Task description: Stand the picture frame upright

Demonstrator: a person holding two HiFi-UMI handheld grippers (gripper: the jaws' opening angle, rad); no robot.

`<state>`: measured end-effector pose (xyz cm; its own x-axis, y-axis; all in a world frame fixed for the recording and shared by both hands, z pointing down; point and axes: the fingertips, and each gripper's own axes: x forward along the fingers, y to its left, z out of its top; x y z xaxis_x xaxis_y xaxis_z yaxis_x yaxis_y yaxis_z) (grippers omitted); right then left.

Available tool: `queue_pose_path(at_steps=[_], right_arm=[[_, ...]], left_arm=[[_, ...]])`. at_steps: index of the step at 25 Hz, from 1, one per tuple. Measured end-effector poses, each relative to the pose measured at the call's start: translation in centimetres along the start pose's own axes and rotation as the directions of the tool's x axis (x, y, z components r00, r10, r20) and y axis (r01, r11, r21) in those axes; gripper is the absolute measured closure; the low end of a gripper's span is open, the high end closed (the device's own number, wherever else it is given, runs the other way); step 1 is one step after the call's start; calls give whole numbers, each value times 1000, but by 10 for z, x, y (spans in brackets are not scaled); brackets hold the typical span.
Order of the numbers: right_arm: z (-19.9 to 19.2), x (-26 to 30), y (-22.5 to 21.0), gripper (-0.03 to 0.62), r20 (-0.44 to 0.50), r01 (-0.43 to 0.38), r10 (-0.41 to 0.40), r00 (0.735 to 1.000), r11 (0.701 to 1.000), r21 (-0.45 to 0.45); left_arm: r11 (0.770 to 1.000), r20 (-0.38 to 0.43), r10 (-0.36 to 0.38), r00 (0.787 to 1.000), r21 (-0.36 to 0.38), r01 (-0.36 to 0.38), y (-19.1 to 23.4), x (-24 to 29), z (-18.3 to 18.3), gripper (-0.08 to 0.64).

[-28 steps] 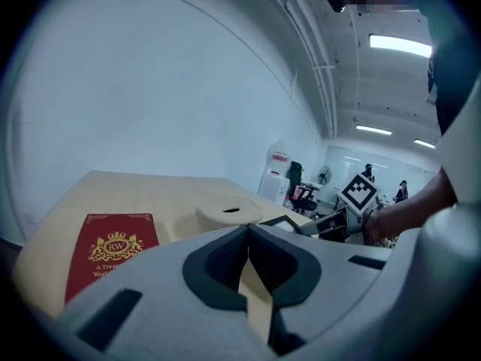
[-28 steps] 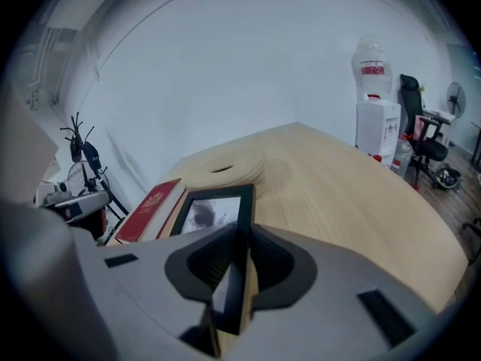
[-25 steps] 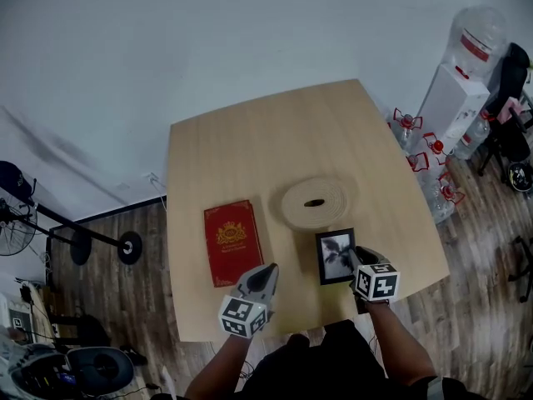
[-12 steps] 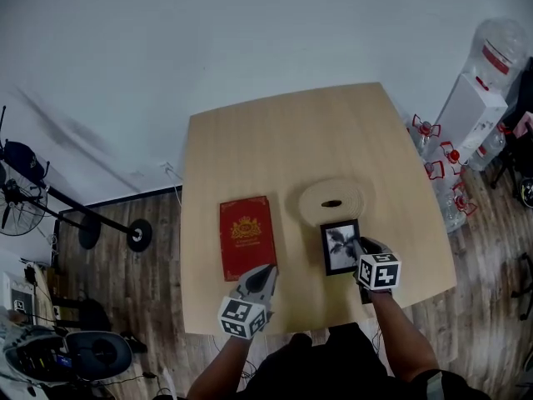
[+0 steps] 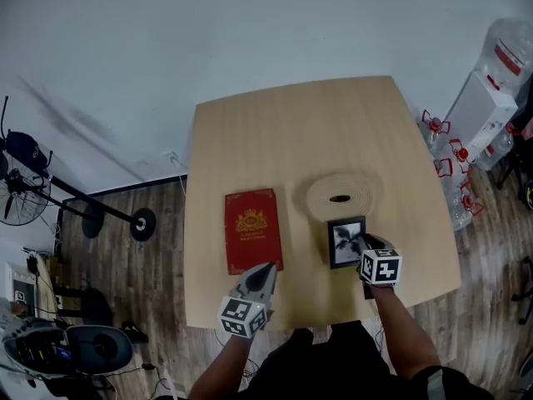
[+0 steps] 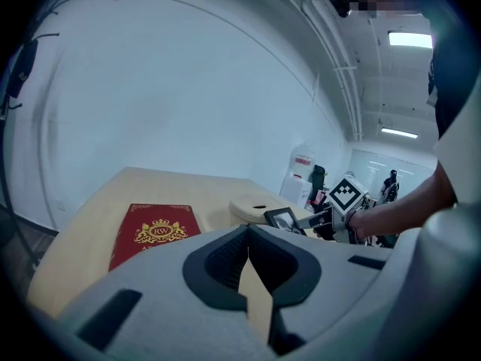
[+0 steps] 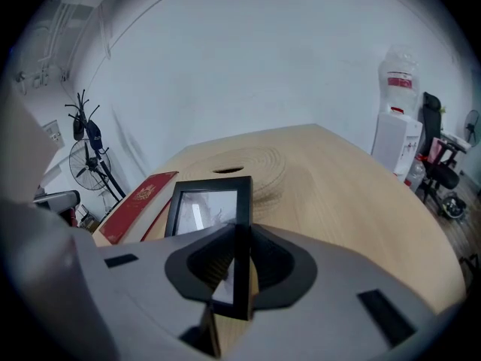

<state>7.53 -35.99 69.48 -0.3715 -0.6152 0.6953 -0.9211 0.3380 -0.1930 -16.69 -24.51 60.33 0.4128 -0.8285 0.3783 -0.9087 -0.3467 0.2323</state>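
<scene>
1. In the middle of the wood-floored room, a pale wooden table with rounded corners point(image 5: 291, 132) is seen from above; everything named below is set towards its near half.
2. On the table's left part, a flat red book with a gold crest on its cover point(image 5: 252, 229) is laid face up, well apart from the frame.
3. To the right of the book, a round, beige coiled mat with a dark slot at its centre point(image 5: 340, 195) is laid flat.
4. Just in front of that mat, a small black rectangular picture frame holding a grey print point(image 5: 346, 242) is found near the table's right front edge. It is held tilted, its glass turned up and to the left, and is not yet stood upright. Whether its lower edge is touching the table cannot be told.
5. The right gripper point(image 7: 237, 254) is clamped on the frame's right-hand border, and the black edge is seen running straight between its two jaws.
6. The left gripper point(image 6: 248, 258) is held over the table's near edge, just in front of the book; its jaws are brought together at the tips and nothing is held between them.
</scene>
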Motion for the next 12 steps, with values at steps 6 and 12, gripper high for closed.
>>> queue_pose_path(at_steps=[6,12], right_arm=[[-8,11,-1,528,-8,17,-17,1000,1000,-2],[-3,10,-3,526,-1,42,-42,999,999,-28]], left_arm=[[1000,-10,8,1000,4,-8,-1,-2,-6,557],[1000,-12,3,1000,4,-3,-4,2,-1,557]])
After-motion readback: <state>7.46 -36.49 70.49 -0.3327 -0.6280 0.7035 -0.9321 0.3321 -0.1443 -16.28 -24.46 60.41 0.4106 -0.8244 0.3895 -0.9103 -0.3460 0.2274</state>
